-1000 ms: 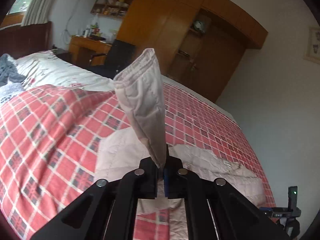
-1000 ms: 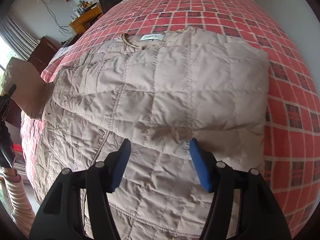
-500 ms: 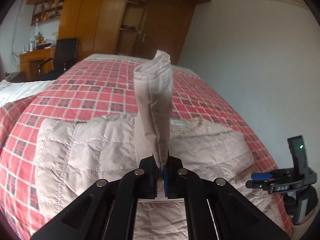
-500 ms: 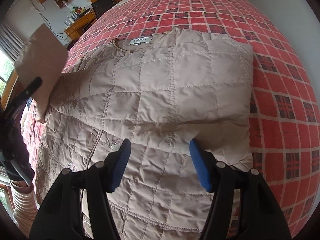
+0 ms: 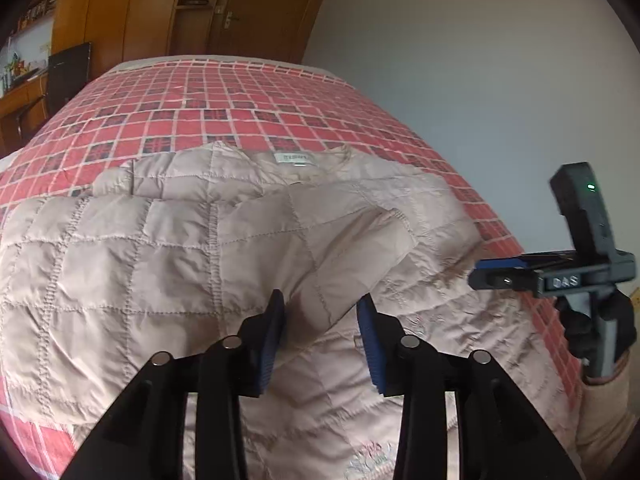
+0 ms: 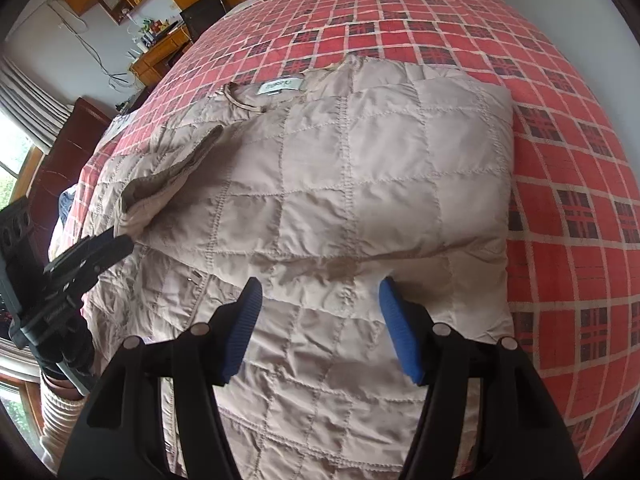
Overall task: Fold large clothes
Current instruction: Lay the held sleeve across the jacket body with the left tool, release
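The quilted jacket (image 6: 360,184) is spread flat on the bed (image 6: 560,208). Its sleeve (image 5: 340,264), laid across the chest, is straddled by the left gripper (image 5: 320,332), open and empty; the right gripper (image 6: 320,328) is also held open and empty above the hem side.

Left gripper (image 5: 320,332) and right gripper (image 6: 320,320) both hang with jaws spread wide, holding nothing.

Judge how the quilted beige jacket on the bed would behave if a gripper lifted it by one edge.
The jacket probably flops: its folded sleeve drapes loosely. Puffy quilting suggests lightness. The sheeny fabric may slip between pads.
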The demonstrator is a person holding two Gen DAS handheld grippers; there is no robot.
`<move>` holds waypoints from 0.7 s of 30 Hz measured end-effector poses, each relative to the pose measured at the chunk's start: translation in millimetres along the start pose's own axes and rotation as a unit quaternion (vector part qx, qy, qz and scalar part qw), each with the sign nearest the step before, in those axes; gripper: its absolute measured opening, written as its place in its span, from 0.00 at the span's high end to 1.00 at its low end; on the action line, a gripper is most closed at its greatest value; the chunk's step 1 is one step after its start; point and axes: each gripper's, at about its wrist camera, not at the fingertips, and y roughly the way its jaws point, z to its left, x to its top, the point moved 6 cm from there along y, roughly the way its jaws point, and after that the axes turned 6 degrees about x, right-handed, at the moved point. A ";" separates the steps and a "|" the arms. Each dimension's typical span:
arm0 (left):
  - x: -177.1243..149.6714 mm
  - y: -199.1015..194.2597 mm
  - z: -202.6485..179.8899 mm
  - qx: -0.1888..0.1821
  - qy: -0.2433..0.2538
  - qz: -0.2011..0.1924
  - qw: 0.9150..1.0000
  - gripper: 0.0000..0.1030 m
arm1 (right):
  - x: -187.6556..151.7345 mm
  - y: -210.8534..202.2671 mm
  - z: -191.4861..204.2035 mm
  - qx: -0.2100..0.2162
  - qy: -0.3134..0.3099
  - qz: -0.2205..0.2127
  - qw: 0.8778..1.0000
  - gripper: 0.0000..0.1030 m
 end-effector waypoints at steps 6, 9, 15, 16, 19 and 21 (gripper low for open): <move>2.5 -36.1 32.9 0.004 -0.039 -0.032 0.999 0.59 | 17.1 12.4 23.3 0.030 -0.006 0.014 0.999 0.41; 3.8 -41.5 57.2 0.058 -0.051 -0.029 0.997 0.59 | 26.0 23.9 37.4 0.047 -0.010 0.025 0.999 0.41; -18.4 3.0 96.3 0.105 -0.078 0.049 0.990 0.60 | 35.4 53.0 65.5 0.069 -0.021 0.056 0.996 0.41; -18.7 3.3 96.5 0.105 -0.080 0.045 0.990 0.60 | 36.5 57.0 68.5 0.071 -0.022 0.060 0.995 0.41; -14.8 -9.9 95.4 0.083 -0.105 0.028 0.991 0.60 | 39.1 67.4 78.3 0.075 -0.029 0.066 0.995 0.41; -11.6 -22.7 94.5 0.078 -0.116 0.015 0.990 0.60 | 39.9 72.9 84.2 0.087 -0.034 0.072 0.993 0.41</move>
